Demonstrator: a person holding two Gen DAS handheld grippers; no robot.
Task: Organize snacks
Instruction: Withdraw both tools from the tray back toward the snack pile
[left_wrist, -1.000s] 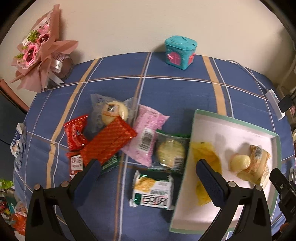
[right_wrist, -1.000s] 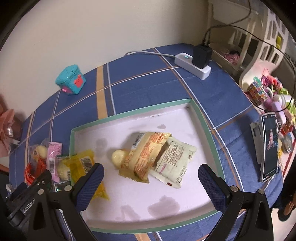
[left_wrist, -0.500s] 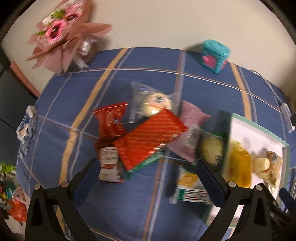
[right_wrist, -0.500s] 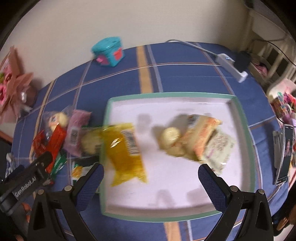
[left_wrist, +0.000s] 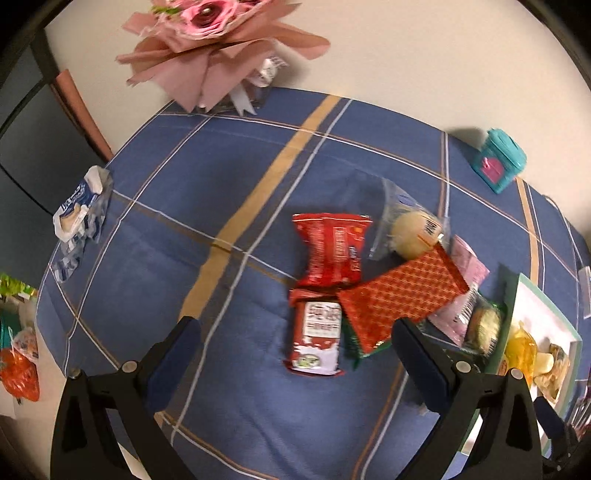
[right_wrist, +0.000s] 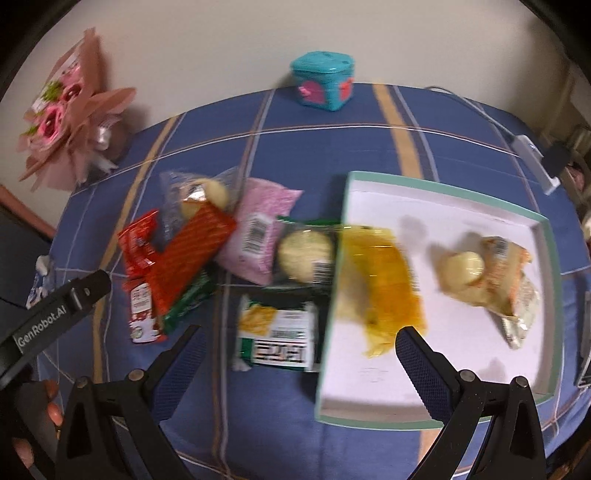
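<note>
Snacks (left_wrist: 321, 334) lie between left claw's (left_wrist: 295, 354) spread fingers.

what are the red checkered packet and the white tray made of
Red checkered packet: looks like thin glossy foil or plastic film, flat with a crimped end. White tray: seems rigid cardboard or plastic, matte white floor, raised teal rim; unclear which.

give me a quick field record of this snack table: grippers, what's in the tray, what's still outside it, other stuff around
left gripper: open, empty, above the red-and-white packet
right gripper: open, empty
tray: white, teal rim; holds yellow packet, round pale bun, orange-and-cream packets
outside tray: red patterned pack, red pouch, pink packet, clear-wrapped bun, green-edged cake packet, green-and-white packet
other: teal box, pink bouquet, blue checked tablecloth
</note>
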